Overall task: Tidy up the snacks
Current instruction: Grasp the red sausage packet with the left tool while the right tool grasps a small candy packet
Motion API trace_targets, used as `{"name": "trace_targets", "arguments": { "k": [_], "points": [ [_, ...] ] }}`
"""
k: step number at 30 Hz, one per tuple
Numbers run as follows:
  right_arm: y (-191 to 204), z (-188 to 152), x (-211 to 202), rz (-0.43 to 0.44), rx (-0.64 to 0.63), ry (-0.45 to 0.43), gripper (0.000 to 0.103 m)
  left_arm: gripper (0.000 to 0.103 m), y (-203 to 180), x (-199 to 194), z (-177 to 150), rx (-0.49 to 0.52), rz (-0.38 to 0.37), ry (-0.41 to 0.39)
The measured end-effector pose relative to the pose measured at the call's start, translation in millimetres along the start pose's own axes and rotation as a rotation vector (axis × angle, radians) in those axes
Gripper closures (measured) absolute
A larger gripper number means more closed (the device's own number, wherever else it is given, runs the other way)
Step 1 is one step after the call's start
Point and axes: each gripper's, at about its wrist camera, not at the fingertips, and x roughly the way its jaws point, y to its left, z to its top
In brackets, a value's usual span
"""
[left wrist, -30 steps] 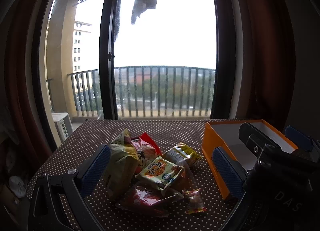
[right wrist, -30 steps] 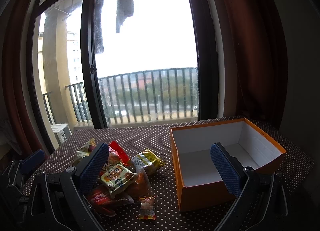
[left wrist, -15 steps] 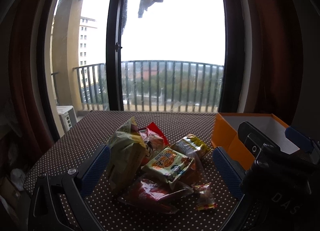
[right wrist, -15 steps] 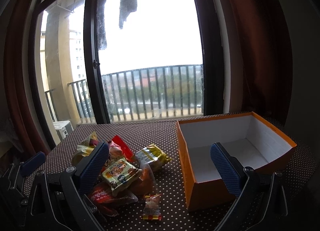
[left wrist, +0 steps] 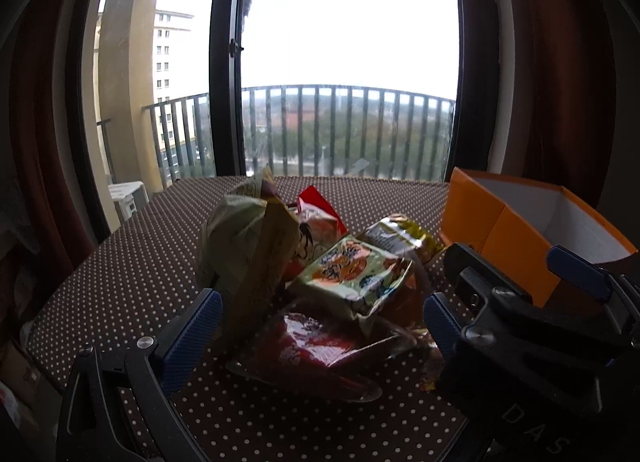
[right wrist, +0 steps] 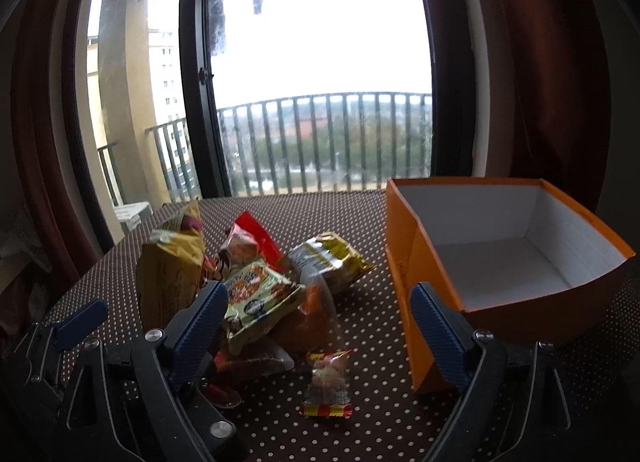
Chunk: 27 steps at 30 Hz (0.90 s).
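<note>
Here the orange box (right wrist: 508, 250) stands bare inside, white-lined, on the dotted counter (right wrist: 360, 414). Just left of it the snack packets (right wrist: 256, 294) lie heaped. The left claw (left wrist: 320, 326) is spread around the heap; the right claw (right wrist: 316, 318) is closing, pinching nothing. Beyond, a balcony railing (right wrist: 320, 142) and dark curtains (right wrist: 560, 82).

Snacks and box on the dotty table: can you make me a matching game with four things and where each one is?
Things:
1. orange box
2. small candy packet
3. tall yellow bag
4. red wrapper

Places or states:
A. lies alone at the front of the pile
B. stands at the pile's left
C. open, nothing inside, right of the snacks
D. pokes up at the back of the pile

Pairs: 1-C, 2-A, 3-B, 4-D
</note>
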Motion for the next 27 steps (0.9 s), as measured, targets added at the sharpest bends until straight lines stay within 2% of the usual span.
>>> {"name": "trace_targets", "arguments": {
  "k": [12, 19, 27],
  "points": [
    [5.5, -28.8, 41.1, 0.003, 0.013, 0.141, 0.013, 0.003, -3.7, 27.4, -30.3, 0.016, -0.009, 0.128],
    [2.9, -45.2, 64.1, 0.005, 0.022, 0.238, 0.026, 0.004, -7.3, 46.6, -45.3, 0.029, -0.014, 0.196],
    [-0.8, -49.8, 70.4, -0.001, 0.037, 0.242, 0.028, 0.001, -7.7, 55.7, -47.2, 0.059, 0.012, 0.196]
  ]
}}
